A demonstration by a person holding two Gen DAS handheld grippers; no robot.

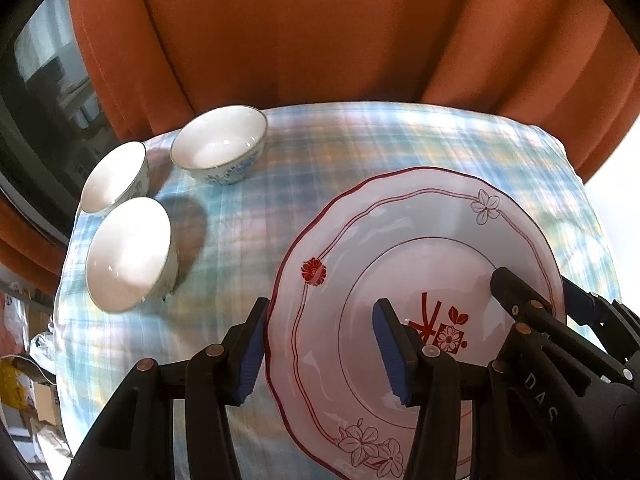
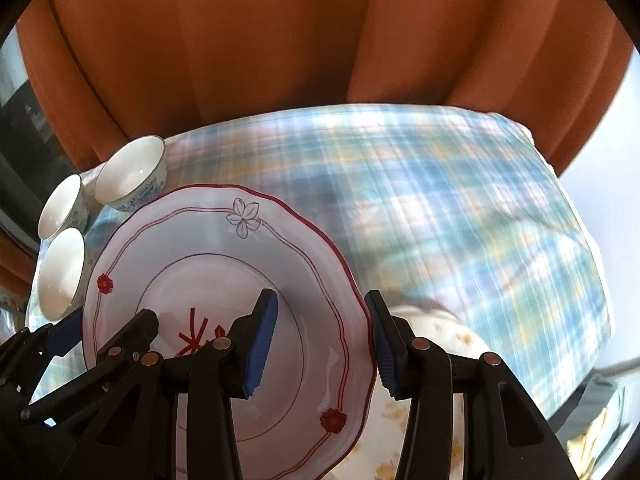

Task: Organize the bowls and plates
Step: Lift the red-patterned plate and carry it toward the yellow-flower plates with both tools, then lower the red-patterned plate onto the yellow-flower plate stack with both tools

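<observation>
A white plate [image 1: 400,256] with a red rim and flower marks sits on the plaid cloth; it also shows in the right wrist view [image 2: 208,240]. My left gripper [image 1: 320,352] is open, its jaws straddling the plate's left rim. My right gripper [image 2: 320,344] is open, its jaws straddling the plate's right rim; it shows in the left wrist view [image 1: 536,300] too. Three white bowls with blue patterns stand at the far left: bowl one [image 1: 220,142], bowl two [image 1: 114,176], bowl three [image 1: 128,252]. Whether the plate is lifted I cannot tell.
The plaid tablecloth [image 2: 460,208] covers a small table. An orange curtain [image 1: 320,28] hangs behind it. A second pale dish with yellow flecks [image 2: 448,332] lies under the plate's right side. Clutter and boxes [image 1: 28,380] lie below the table's left edge.
</observation>
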